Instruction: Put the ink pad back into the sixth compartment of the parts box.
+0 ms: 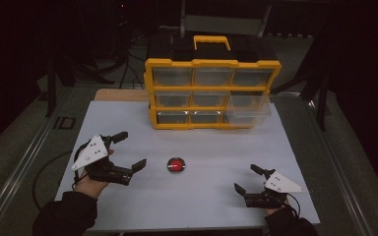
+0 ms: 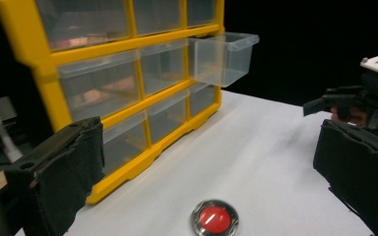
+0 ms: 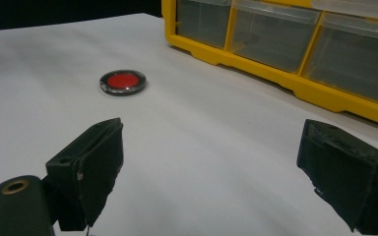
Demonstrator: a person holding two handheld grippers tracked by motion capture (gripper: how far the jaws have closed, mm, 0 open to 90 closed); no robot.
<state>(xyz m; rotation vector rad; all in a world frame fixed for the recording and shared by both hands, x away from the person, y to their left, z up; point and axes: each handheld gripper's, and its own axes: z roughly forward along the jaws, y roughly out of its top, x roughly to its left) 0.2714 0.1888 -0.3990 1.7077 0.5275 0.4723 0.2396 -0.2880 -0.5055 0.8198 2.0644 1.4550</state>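
Red-faced and round, a disc (image 1: 176, 165) was seen lying flat, no long axis to it, on the white surface (image 1: 211, 196) between the two hands, well short of the yellow drawer cabinet (image 1: 211, 93). One drawer (image 2: 222, 58) stood pulled out. The left hand-held gripper (image 1: 128, 150) and the right hand-held gripper (image 1: 246, 179) were held wide apart, gripping nothing, with bare surface around the disc.

Dim room, black surroundings, white table mat (image 1: 202, 147) lit from above, soft grain, near jaws blurred in gripper views, faint glare on red disc (image 2: 214, 218) ahead of left gripper (image 1: 132, 147).
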